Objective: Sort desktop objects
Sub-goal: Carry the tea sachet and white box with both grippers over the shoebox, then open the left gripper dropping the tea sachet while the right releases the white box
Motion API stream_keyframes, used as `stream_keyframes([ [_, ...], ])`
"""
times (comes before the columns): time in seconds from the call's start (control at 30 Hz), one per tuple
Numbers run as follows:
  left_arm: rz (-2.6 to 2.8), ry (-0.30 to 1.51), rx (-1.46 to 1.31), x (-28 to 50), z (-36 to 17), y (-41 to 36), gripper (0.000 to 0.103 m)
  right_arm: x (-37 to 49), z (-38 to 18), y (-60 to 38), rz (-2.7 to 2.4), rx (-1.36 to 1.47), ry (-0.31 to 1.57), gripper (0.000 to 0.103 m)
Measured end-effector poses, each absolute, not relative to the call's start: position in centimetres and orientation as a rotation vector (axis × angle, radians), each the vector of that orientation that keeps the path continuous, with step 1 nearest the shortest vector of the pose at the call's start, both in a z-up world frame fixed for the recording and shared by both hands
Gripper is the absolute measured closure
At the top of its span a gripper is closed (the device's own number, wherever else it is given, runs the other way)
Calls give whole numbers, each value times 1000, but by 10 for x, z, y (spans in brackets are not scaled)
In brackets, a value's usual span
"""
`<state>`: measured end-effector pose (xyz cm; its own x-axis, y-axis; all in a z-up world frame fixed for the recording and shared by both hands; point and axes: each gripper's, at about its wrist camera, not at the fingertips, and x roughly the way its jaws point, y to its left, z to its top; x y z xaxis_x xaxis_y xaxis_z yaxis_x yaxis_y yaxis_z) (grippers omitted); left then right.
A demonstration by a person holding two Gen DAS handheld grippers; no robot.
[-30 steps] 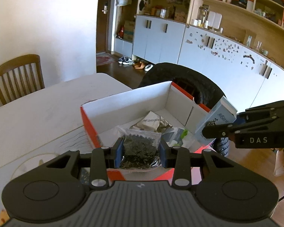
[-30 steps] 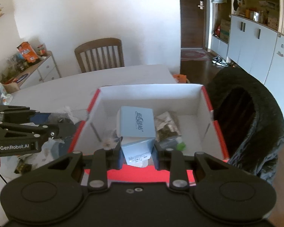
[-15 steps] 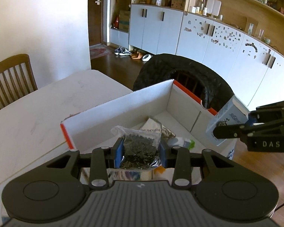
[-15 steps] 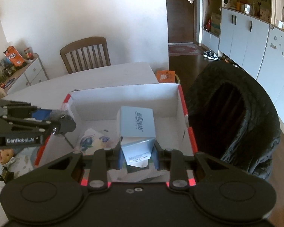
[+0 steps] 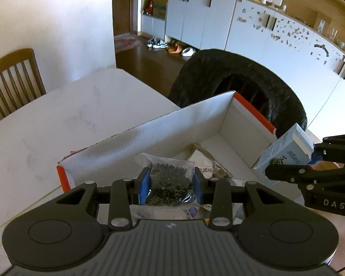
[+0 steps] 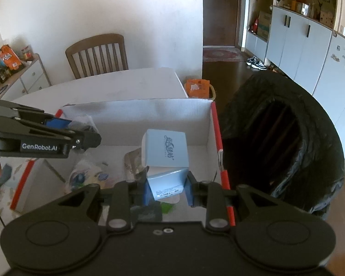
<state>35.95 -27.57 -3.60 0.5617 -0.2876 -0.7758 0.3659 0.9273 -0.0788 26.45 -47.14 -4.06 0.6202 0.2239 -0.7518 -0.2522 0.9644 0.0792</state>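
While a second ago short of the rim, now over the open box (image 5: 184, 124) – left gripper (image 5: 170, 185) clamped on the clear bag of dark bits (image 5: 169, 184), right gripper (image 6: 166, 189) clamped on the pale blue carton (image 6: 164, 149) – both poised for release, probably.

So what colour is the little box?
Light blue, with dark writing; the little box shows best in the right wrist view.

Matt white cardboard box (image 5: 163, 135), crinkly clear plastic bag (image 5: 170, 179), smooth pale-blue paper carton (image 6: 164, 151), varnished wooden chair (image 6: 96, 55)
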Motion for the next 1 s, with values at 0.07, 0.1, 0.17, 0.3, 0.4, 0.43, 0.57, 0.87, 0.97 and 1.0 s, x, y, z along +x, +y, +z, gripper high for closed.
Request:
stream_keyframes([
  [0.07, -385, 900, 105, 364, -40, -278, 66, 271, -45, -470, 275, -43, 867, 75],
  [0.1, -381, 901, 123, 366, -43, -281, 66, 274, -48, -469, 275, -43, 874, 75],
  [0.17, -379, 906, 153, 368, -48, -286, 67, 279, -53, -466, 278, -52, 884, 75],
  [0.3, -365, 922, 195, 371, -59, -290, 66, 287, -63, -461, 272, -81, 900, 75],
  [0.4, -351, 947, 204, 375, -68, -289, 66, 293, -69, -461, 263, -94, 917, 75],
  [0.43, -347, 959, 207, 377, -71, -289, 66, 294, -71, -461, 261, -100, 923, 75],
  [0.57, -342, 1006, 183, 384, -80, -286, 66, 296, -76, -458, 273, -123, 935, 75],
  [0.87, -367, 1116, 190, 387, -92, -288, 65, 295, -86, -445, 324, -161, 972, 75],
  [0.97, -369, 1139, 195, 385, -96, -288, 65, 295, -88, -443, 330, -165, 977, 75],
  [1.0, -370, 1132, 195, 385, -95, -288, 65, 295, -88, -443, 332, -168, 978, 74],
])
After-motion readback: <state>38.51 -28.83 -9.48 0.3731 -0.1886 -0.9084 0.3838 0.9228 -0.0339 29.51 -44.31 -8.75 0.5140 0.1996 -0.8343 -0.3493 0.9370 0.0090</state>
